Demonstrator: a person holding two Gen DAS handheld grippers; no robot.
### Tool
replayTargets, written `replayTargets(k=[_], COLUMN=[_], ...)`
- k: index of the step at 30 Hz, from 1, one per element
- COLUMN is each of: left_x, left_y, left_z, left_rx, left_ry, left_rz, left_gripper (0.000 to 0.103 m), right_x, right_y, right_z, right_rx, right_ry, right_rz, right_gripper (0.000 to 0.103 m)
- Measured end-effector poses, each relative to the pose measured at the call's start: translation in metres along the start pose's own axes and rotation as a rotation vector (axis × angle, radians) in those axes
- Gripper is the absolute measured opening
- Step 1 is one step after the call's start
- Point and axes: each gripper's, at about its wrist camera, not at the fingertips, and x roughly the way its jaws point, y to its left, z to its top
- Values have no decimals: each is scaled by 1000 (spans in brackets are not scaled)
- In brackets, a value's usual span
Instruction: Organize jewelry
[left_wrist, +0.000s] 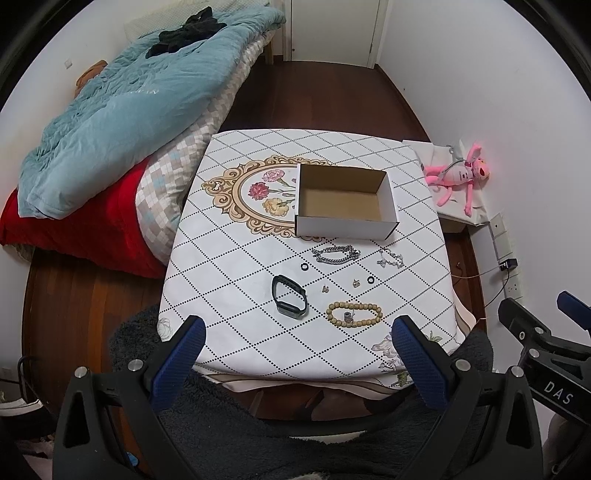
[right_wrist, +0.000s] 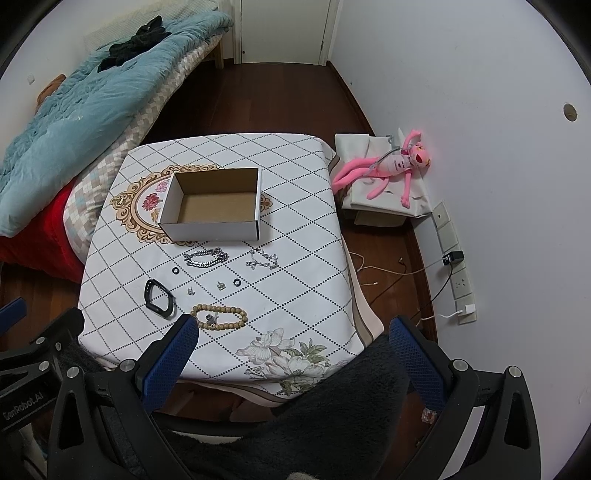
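An open, empty white cardboard box (left_wrist: 345, 221) (right_wrist: 212, 227) stands mid-table. In front of it lie a silver chain bracelet (left_wrist: 335, 254) (right_wrist: 205, 257), a thin charm bracelet (left_wrist: 390, 257) (right_wrist: 262, 259), two small black rings (left_wrist: 305, 266) (left_wrist: 370, 280), small earrings (left_wrist: 325, 288) (left_wrist: 356, 283), a black wristband (left_wrist: 289, 300) (right_wrist: 160, 298) and a wooden bead bracelet (left_wrist: 354, 314) (right_wrist: 218, 316). My left gripper (left_wrist: 299, 343) is open and empty, held above the table's near edge. My right gripper (right_wrist: 293, 345) is open and empty, held back over the near right corner.
The table (left_wrist: 229, 295) has a white diamond-pattern cloth. A bed with a blue quilt (left_wrist: 122, 107) is at the left. A pink plush toy (right_wrist: 391, 166) lies on a box by the right wall, near sockets and cables (right_wrist: 454, 280). A dark fleece (left_wrist: 258, 424) lies below me.
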Motion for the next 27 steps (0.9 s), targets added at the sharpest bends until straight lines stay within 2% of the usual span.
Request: replayTargets(k=[12, 18, 23, 26, 27], left_x=[-1, 16, 53, 88, 101], left_y=[1, 8, 23, 33, 36], left_z=[-2, 1, 10, 13, 13], left_rx=[-11, -23, -51, -59, -56], left_ry=[1, -11, -30, 3, 11], left_rz=[-5, 28, 70, 87, 95], left_gripper=[103, 103, 103, 102, 102], right_x=[-2, 8, 50, 94, 112], right_y=[1, 4, 7, 14, 17], right_z=[1, 3, 11, 12, 11], right_rx=[-2, 16, 37, 33, 27], right_ry=[-4, -19, 12, 64, 93], right_rz=[3, 15, 39, 47, 51], right_gripper=[103, 103, 103, 101, 97])
